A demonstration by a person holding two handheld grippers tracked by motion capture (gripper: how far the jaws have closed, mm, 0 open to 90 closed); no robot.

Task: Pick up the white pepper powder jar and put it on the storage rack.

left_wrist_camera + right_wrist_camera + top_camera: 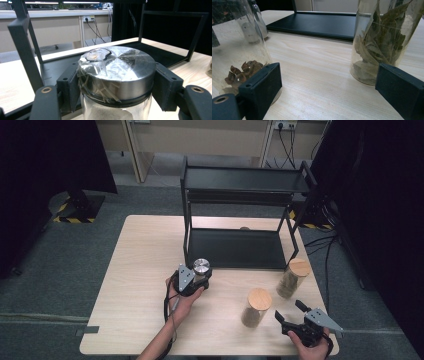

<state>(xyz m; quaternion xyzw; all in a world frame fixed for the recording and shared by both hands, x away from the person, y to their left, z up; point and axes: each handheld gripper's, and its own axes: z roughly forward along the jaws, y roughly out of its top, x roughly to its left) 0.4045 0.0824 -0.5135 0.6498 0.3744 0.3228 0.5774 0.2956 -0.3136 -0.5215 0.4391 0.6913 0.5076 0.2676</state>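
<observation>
High view: your left hand-held gripper point(199, 276) clamps the steel-lid jar point(202, 266) just in front of the rack point(240, 249); right hand-held gripper point(289, 314) gapes wide, holding nothing, farther from the rack.

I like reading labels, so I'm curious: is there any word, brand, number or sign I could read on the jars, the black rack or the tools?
None can be read.
Round steel lid of the glass jar: crumpled clear tape, no lettering.
Two glass jars with round wooden lids: no labels.
Black metal two-tier rack: plain.
Yellow-and-black hazard stripes on the floor: a warning pattern, no words.
</observation>
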